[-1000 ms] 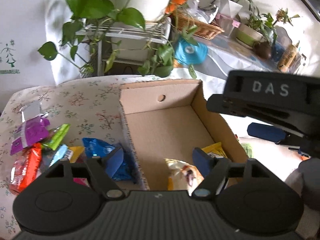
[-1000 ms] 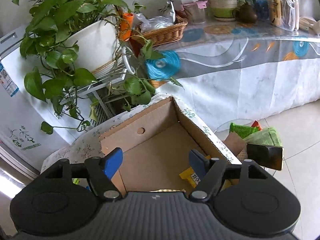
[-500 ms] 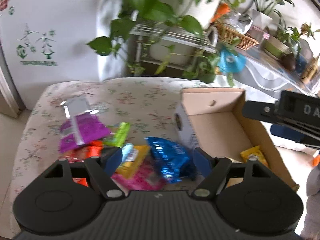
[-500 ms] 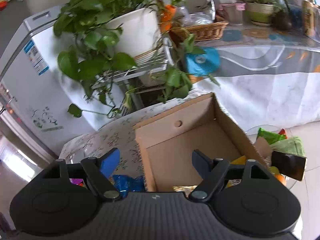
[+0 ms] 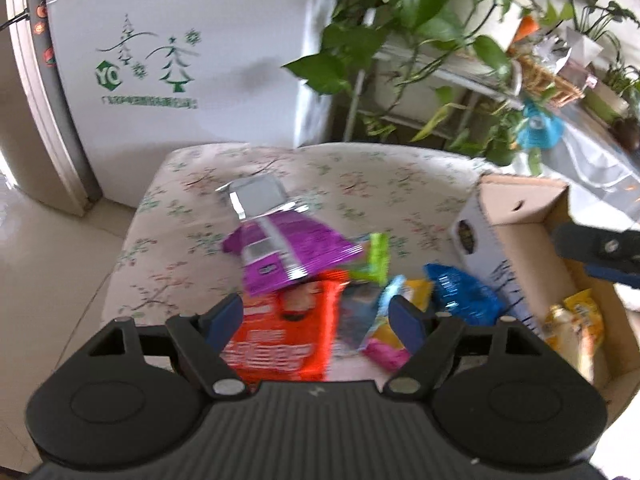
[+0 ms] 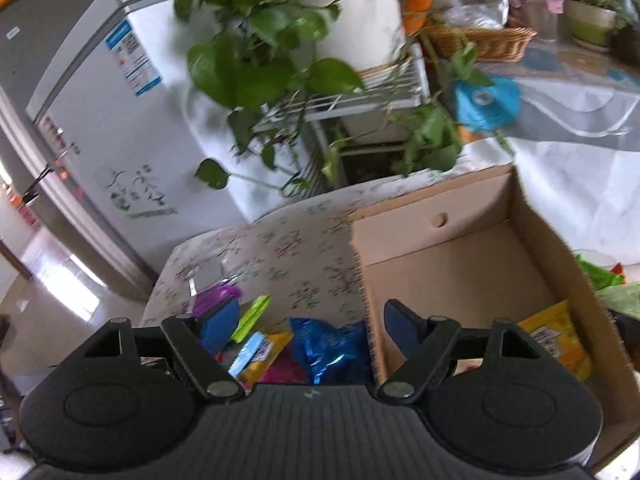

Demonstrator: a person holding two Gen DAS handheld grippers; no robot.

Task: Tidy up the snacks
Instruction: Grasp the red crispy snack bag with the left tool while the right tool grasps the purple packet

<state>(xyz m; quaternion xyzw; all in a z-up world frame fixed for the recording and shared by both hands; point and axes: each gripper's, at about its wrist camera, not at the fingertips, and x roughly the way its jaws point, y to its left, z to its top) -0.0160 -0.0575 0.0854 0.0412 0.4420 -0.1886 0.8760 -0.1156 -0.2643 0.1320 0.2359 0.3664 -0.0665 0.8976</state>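
Note:
A pile of snack packets lies on a floral cushion (image 5: 192, 216): a purple packet (image 5: 288, 252), an orange-red packet (image 5: 288, 340), a green one (image 5: 378, 258), a blue foil one (image 5: 460, 292) and a pink-yellow one (image 5: 386, 344). A cardboard box (image 5: 516, 208) stands at the right and holds a yellow packet (image 5: 576, 324). My left gripper (image 5: 316, 316) is open and empty above the orange-red packet. My right gripper (image 6: 308, 326) is open and empty above the blue foil packet (image 6: 328, 348), at the box's left wall (image 6: 370, 320). The yellow packet (image 6: 556, 340) shows inside the box.
A white fridge (image 5: 180, 60) stands behind the cushion. Potted plants on a white rack (image 6: 360, 96) hang over the far side. A table with a wicker basket (image 6: 480, 40) is at the back right. Green bags (image 6: 600, 276) lie on the floor right of the box.
Both grippers have swung left, from over the box toward the snack pile. Both stayed open and empty.

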